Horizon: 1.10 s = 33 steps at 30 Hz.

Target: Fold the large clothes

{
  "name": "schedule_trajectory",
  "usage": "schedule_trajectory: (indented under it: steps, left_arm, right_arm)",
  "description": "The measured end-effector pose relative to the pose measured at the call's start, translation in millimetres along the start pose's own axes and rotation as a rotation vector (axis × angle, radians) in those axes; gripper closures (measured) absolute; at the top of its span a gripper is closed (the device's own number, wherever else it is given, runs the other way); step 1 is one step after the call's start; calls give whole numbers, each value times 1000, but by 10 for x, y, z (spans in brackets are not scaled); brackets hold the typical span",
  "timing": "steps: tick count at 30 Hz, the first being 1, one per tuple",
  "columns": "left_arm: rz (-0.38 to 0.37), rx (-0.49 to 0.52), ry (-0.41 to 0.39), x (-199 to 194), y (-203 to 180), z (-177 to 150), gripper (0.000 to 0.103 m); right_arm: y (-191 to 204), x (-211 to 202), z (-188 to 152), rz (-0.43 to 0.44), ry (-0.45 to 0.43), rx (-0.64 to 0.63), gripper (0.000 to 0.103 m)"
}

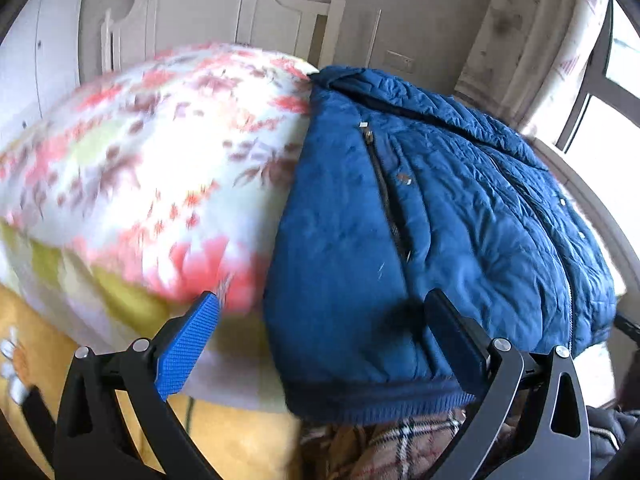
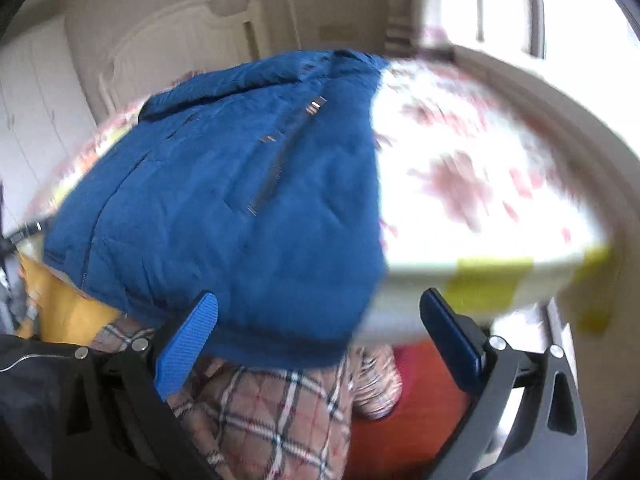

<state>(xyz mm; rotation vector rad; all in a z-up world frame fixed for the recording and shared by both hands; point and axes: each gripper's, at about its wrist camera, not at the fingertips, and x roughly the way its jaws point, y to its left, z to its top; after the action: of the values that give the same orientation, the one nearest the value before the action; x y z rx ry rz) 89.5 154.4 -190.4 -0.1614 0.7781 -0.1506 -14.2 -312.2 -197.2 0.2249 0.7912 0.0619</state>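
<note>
Left wrist view: the left hand-held gripper (image 1: 320,312) has its fingers spread wide apart and holds nothing. A blue quilted jacket (image 1: 432,216) lies just ahead of it on the bed, over a floral blanket (image 1: 160,152), with the hem near the right fingertip. A plaid cloth (image 1: 400,448) sits below the hem, between the fingers. In the right wrist view, the right hand-held gripper (image 2: 318,308) is likewise spread and empty, the jacket (image 2: 240,200) directly ahead and to its left, the blanket (image 2: 480,184) to its right, plaid cloth (image 2: 272,412) beneath.
</note>
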Motion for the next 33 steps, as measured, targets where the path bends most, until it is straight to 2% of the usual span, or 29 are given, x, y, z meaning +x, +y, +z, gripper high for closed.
schedule_trajectory:
  steps: [3, 6, 7, 8, 9, 10, 11, 12, 13, 14, 15, 18, 20, 22, 24, 27, 30, 31, 33]
  left_arm:
    - [-74, -13, 17, 50, 6, -73, 4]
    - [-163, -40, 27, 111, -6, -134, 5]
    - [-195, -54, 15, 112, -2, -156, 15]
    - [-212, -60, 10, 126, -6, -158, 22]
    - [-214, -66, -4, 104, -8, -172, 29]
    - [-211, -61, -15, 60, -15, -186, 36]
    - [-204, -58, -14, 36, -27, -207, 41]
    - [-201, -47, -30, -34, -26, -224, 51]
    - [-199, -33, -44, -114, -40, -233, 55]
    - [-204, -22, -59, -196, -58, -228, 56]
    - [-211, -18, -70, -255, -64, -217, 56]
    - [-254, -23, -113, -363, -82, -120, 56]
    - [-254, -34, -118, -322, -99, -46, 56]
    - [-237, -43, -87, -156, -114, 29, 56]
    - [-239, -58, -56, -26, -95, 64, 55]
    - [-250, -57, -58, 56, -133, 132, 53]
    - [-236, -21, -53, 127, -236, 179, 53]
    - [-222, -19, -54, 129, -252, 176, 59]
    - [-209, -33, -50, 105, -224, 162, 74]
  right_arm:
    - [-177, 124, -89, 117, -9, 89, 12]
    - [-202, 251, -130, 217, -39, 105, 15]
    - [-207, 281, -138, 236, -57, 108, 15]
    - [-210, 296, -135, 246, -69, 111, 20]
    - [-206, 298, -146, 273, -91, 111, 34]
    - [-198, 289, -151, 274, -101, 106, 37]
    - [-166, 264, -163, 269, -107, 83, 48]
    - [-113, 225, -162, 270, -111, 53, 60]
    - [-63, 150, -154, 263, -120, 21, 64]
    - [-38, 90, -140, 259, -120, 2, 71]
    - [-25, 40, -137, 262, -125, -8, 74]
    - [-8, -159, -45, 333, -198, -2, 75]
    - [16, -200, 24, 379, -238, 17, 75]
    - [21, -145, 83, 371, -226, 23, 69]
    - [17, -27, 139, 327, -206, 37, 55]
    - [3, 138, 194, 322, -180, 74, 54]
    - [70, 221, 227, 305, -184, 53, 59]
    - [83, 236, 243, 291, -188, 48, 63]
    - [94, 199, 210, 293, -202, 42, 76]
